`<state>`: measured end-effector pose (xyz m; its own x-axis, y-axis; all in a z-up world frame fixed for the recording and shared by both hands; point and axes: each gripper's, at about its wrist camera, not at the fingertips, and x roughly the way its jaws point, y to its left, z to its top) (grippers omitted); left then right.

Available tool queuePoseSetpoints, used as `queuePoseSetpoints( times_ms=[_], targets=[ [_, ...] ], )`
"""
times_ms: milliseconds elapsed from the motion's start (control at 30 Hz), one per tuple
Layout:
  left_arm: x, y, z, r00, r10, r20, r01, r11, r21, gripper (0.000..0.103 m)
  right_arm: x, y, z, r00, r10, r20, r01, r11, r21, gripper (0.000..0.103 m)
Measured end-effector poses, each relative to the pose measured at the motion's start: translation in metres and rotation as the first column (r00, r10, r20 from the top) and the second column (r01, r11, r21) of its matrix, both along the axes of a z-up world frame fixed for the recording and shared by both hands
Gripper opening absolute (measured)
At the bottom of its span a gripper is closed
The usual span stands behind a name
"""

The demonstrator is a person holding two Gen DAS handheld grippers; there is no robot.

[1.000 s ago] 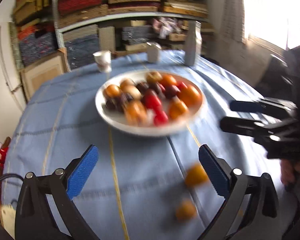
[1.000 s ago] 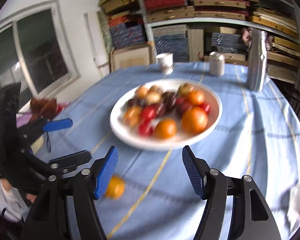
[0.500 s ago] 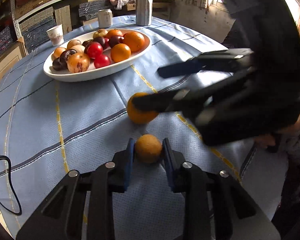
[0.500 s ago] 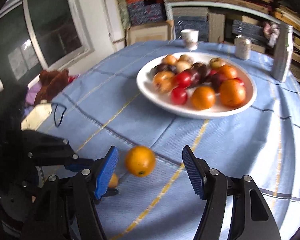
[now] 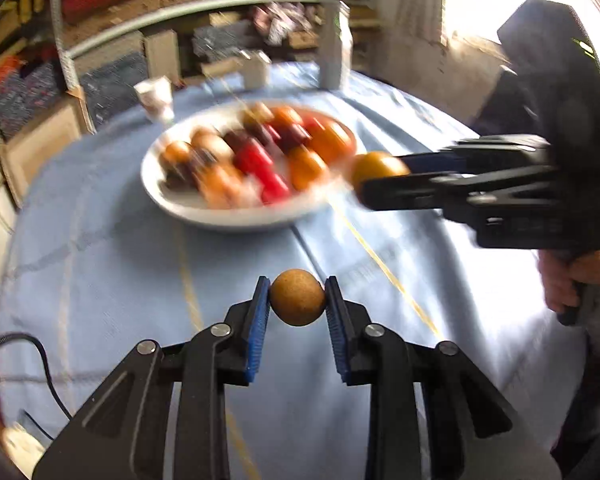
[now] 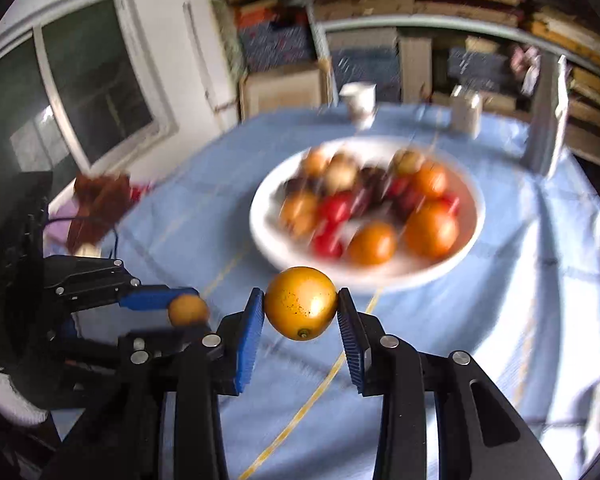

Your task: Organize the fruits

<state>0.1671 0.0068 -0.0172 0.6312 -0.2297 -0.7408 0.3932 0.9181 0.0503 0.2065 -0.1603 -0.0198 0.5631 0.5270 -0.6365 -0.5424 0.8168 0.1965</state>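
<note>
Both grippers loaded, one fruit each.

Left gripper [image 5: 298, 306]: jaws clamped on the brown fruit [image 5: 297, 297], both blue pads [image 5: 260, 320] flat against its sides at the widest point. It sits near the pad tips, not deep in the throat, probably because it was taken from above off the cloth. It looks clear of the tablecloth [image 5: 100, 260], though blur makes the gap hard to judge.

Right gripper [image 6: 300, 314]: jaws closing on the orange [image 6: 301, 302], pads touching both sides already. Grip is across the middle, stem end pointing down. Bigger fruit, so these jaws stand wider than the left pair. From the left camera the same orange shows at the tips of that gripper, just beside the plate rim, held by the hand [image 5: 572, 280] at the right edge.

Plate [image 5: 228, 216]: white, mid-table, already heaped with oranges, red and dark fruit. Both held fruits are off the plate, on the near side of it. My read: those two were the strays and the plate is the collection point, hence both grippers aimed at it.

Next call: the orange goes in first, being closer. Free room looks to be at the near rim; the pile is crowded, so a drop from height could make round fruit roll out. Set down low, then release.

Cup, can and tall carton [image 6: 548, 120] stand behind the plate, out of the path.
</note>
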Motion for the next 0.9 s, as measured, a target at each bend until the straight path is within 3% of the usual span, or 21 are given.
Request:
queuePoseSetpoints(
  times_ms=[167,367,400,433,500,533,600,633,700,767,900],
  targets=[
    [0.062,0.01,0.028,0.987,0.136,0.082,-0.136,0.991,-0.007,0.027,0.037,0.001,0.024,0.995,-0.071,0.063,0.072,0.997,-0.009,0.038],
    [0.123,0.004,0.017,0.969,0.231,0.089,-0.228,0.973,-0.038,0.028,0.078,0.02,-0.001,0.994,-0.095,0.062,0.1,0.992,-0.081,0.038],
    [0.128,0.004,0.013,0.966,0.241,0.09,-0.239,0.97,-0.034,0.036,0.083,0.024,-0.007,0.994,-0.089,0.058,0.094,0.99,-0.101,0.039],
    [0.134,0.002,0.008,0.962,0.255,0.096,-0.254,0.967,-0.024,0.054,0.087,0.028,-0.013,0.994,-0.087,0.059,0.094,0.989,-0.117,0.04],
    [0.138,0.003,0.003,0.95,0.289,0.121,-0.29,0.957,-0.015,0.072,0.088,0.026,-0.019,0.991,-0.108,0.085,0.118,0.986,-0.121,0.049],
    [0.137,0.005,0.001,0.946,0.298,0.129,-0.298,0.954,-0.019,0.079,0.087,0.024,-0.019,0.99,-0.108,0.085,0.118,0.987,-0.112,0.052],
    [0.136,0.009,0.002,0.944,0.304,0.127,-0.303,0.953,-0.031,0.088,0.084,0.02,-0.017,0.989,-0.122,0.088,0.13,0.987,-0.099,0.072],
    [0.133,0.011,0.004,0.942,0.31,0.13,-0.308,0.951,-0.037,0.094,0.08,0.017,-0.014,0.985,-0.139,0.099,0.147,0.985,-0.087,0.078],
    [0.123,0.013,0.009,0.942,0.307,0.134,-0.303,0.952,-0.049,0.096,0.068,0.01,-0.008,0.976,-0.178,0.125,0.187,0.98,-0.063,0.094],
    [0.109,0.014,0.016,0.94,0.305,0.155,-0.299,0.952,-0.065,0.098,0.056,0.005,-0.003,0.968,-0.203,0.149,0.214,0.975,-0.065,0.1],
    [0.081,0.015,0.027,0.939,0.304,0.163,-0.292,0.952,-0.094,0.099,0.032,0.008,0.006,0.954,-0.214,0.211,0.245,0.96,-0.135,0.1]
  ],
)
